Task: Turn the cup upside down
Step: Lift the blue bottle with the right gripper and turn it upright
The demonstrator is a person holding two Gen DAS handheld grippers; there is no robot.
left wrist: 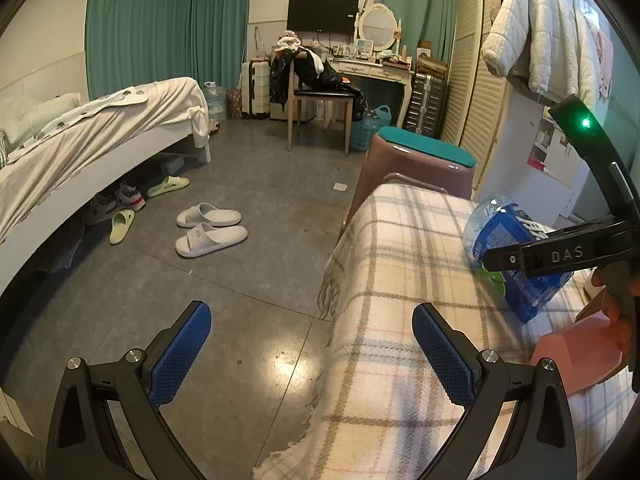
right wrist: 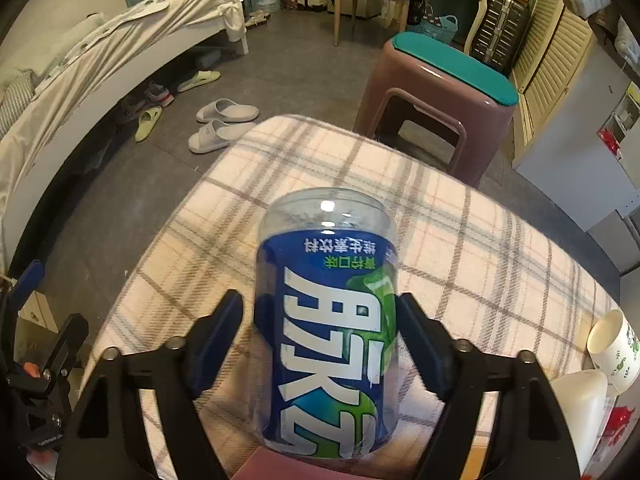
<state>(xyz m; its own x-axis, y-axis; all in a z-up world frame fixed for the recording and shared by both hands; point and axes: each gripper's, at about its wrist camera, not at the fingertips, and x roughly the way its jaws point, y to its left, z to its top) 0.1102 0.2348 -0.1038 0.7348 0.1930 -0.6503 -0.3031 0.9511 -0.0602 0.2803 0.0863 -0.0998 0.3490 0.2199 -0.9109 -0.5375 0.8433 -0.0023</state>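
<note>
My right gripper (right wrist: 320, 320) is closed on the cup (right wrist: 326, 320), a clear plastic one with a blue and green label; my two fingers press its sides at about the middle of the label, one on each side. The letters on the label read upside down in my right wrist view, and the closed clear end points away from me, toward the far edge of the table (right wrist: 480, 240); the open end I cannot see. The cup is over the plaid cloth near the table's near edge — whether it touches something pink just under it, I cannot tell.

My left gripper (left wrist: 312, 356) is wide open and holds nothing; its blue pads (left wrist: 442, 356) are well apart, one over the grey floor and one over the left edge of the table. From this side I see the cup (left wrist: 516, 276) tilted in the black fingers of my right gripper (left wrist: 516, 258), near the right edge.

At the right edge of the table a white paper cup (right wrist: 612, 352) is leaning; beyond the far edge stands a mauve stool (right wrist: 436, 96) with a teal top.
</note>
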